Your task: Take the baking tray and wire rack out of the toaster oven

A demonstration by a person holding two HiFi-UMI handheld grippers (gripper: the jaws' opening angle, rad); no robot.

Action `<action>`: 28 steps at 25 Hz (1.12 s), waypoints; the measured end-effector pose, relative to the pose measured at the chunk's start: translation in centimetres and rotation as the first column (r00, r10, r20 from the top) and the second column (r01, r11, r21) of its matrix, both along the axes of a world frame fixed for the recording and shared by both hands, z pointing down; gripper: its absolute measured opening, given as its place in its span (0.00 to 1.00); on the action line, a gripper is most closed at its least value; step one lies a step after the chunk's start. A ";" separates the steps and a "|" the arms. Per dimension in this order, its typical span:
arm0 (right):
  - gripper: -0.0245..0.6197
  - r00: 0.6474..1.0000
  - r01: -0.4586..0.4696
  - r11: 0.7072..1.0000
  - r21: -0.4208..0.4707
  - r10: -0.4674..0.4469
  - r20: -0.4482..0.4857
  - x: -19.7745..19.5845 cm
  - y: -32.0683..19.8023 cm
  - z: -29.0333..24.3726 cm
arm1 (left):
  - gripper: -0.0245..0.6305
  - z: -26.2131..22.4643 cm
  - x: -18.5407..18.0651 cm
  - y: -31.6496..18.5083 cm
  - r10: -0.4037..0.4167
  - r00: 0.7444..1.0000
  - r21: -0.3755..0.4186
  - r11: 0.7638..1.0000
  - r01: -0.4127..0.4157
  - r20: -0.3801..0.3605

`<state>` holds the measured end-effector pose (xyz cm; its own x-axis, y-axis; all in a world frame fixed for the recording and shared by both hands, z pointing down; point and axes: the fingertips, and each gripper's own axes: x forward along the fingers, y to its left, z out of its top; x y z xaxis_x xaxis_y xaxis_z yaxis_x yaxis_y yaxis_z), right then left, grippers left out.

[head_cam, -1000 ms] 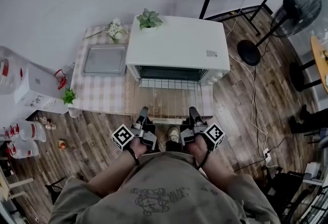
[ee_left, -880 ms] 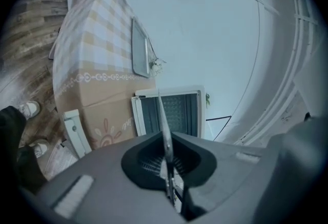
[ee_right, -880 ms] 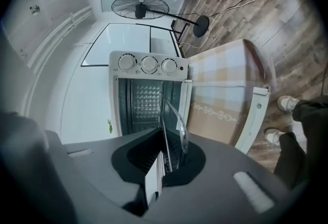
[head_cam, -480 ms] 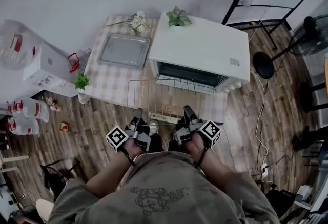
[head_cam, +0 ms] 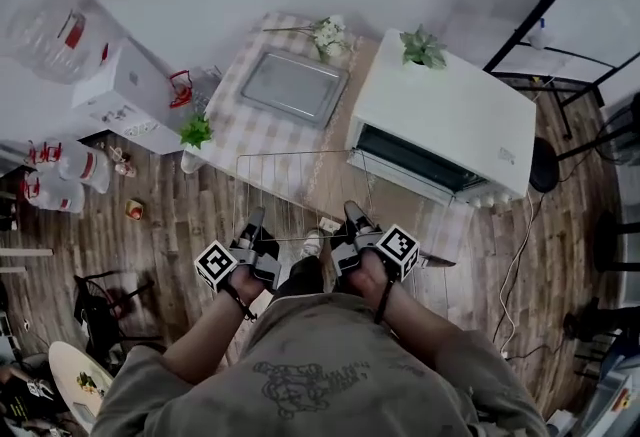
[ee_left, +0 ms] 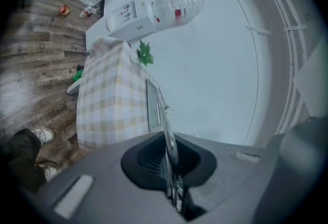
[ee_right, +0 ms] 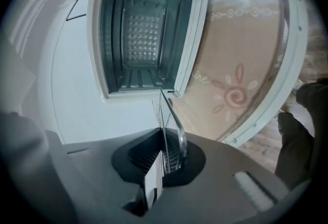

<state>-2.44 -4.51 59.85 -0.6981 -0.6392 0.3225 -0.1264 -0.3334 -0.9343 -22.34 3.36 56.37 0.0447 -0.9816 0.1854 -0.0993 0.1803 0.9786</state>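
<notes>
Head view: left tool (head_cam: 252, 222) and right tool (head_cam: 350, 215) each clamped on near edge of wire rack (head_cam: 296, 187), frame centre, outside toaster oven (head_cam: 450, 115) at right. Baking tray (head_cam: 293, 87) on checked surface (head_cam: 248, 137), upper centre.

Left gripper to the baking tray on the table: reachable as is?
Probably not as is. The left gripper is shut on the wire rack, shared with the right gripper, and the rack lies between it and the baking tray. The tray itself lies uncovered on the table; free the gripper first.
</notes>
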 end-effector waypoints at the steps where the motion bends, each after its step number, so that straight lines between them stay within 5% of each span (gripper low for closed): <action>1: 0.08 1.000 0.022 1.000 -0.006 -0.022 0.001 -1.0 0.1 0.1 | 0.04 0.0 -0.8 0.4 -0.020 1.000 -0.001 1.000 0.020 -0.001; 8: 0.08 0.994 0.107 0.993 -0.049 -0.108 -0.027 -6.2 0.4 1.8 | 0.05 1.9 -5.6 2.3 -0.092 0.996 -0.080 0.992 0.093 0.013; 16: 0.08 0.992 0.093 0.993 -0.071 -0.098 -0.074 -9.1 -1.0 3.8 | 0.05 5.1 -9.7 -1.1 0.007 0.999 -0.187 0.982 0.000 0.036; 28: 0.14 0.953 0.259 0.960 -0.106 -0.272 -0.133 -13.3 -0.1 6.1 | 0.05 9.0 -15.1 -7.5 0.068 0.993 -0.265 0.963 -0.041 0.095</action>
<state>-15.78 -4.60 65.99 -0.7804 -0.4024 0.4785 -0.3532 -0.3478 -0.8685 -37.40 -4.16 65.34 0.0642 -0.8946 0.4422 -0.2129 0.4207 0.8819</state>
